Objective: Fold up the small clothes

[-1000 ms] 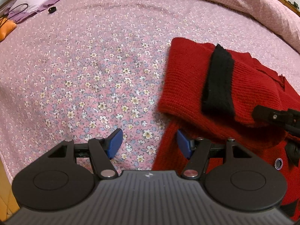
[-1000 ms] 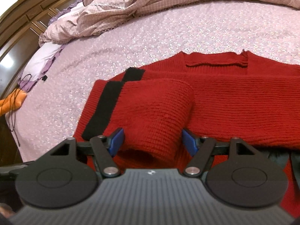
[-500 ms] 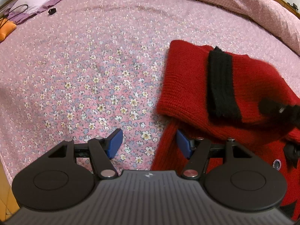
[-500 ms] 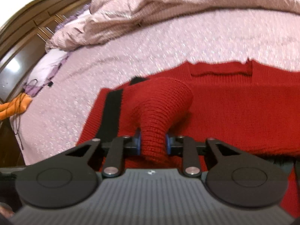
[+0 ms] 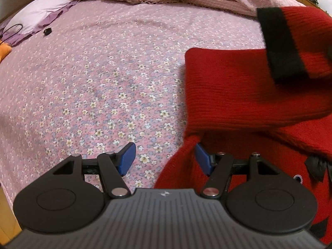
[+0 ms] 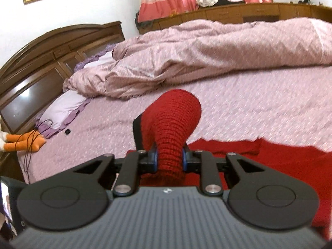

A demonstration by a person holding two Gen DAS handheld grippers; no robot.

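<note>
Sleeve (image 6: 170, 128) pinched in right gripper (image 6: 170, 159), raised off bed (image 6: 259, 103).
Gripped mid-sleeve between both blue pads, red knit bunched and flaring out beyond them, black cuff (image 6: 137, 132) drooping on the left side. Seen from left wrist as a lifted red arm of sweater (image 5: 238, 95) with cuff (image 5: 280, 41) up at top right, blurred. Rest of sweater lying flat on floral bedsheet (image 5: 93, 83), body toward lower right. Left gripper (image 5: 164, 157) released, pads apart, tilted down over sheet at sweater's edge; a red fold just beside its right pad (image 5: 202, 159), contact unclear. Rumpled pink duvet (image 6: 207, 51) heaped across far side of bed, wooden headboard (image 6: 41, 62) at left.
</note>
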